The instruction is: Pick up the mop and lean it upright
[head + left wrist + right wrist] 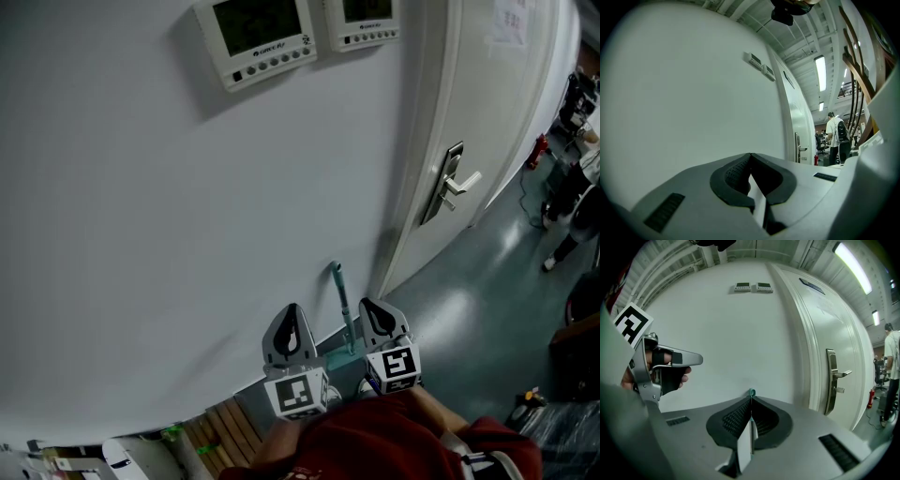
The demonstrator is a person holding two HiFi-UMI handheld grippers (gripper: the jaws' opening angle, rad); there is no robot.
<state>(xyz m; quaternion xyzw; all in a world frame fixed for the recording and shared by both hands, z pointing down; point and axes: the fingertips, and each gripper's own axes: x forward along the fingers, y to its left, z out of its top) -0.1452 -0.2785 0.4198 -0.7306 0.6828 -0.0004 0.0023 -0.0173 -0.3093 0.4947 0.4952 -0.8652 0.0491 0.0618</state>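
Low against the white wall (141,234), the head view shows the mop (343,300) standing upright. Its teal handle leans on the wall just beside the door (487,112) and rises between the left gripper (292,314) and the right gripper (367,307). The left gripper view has its jaws pressed together tip to tip, with nothing between them and bare wall ahead. The right gripper view also shows its jaws closed at the tips, gripping nothing, with the handle's teal end peeking just past them.
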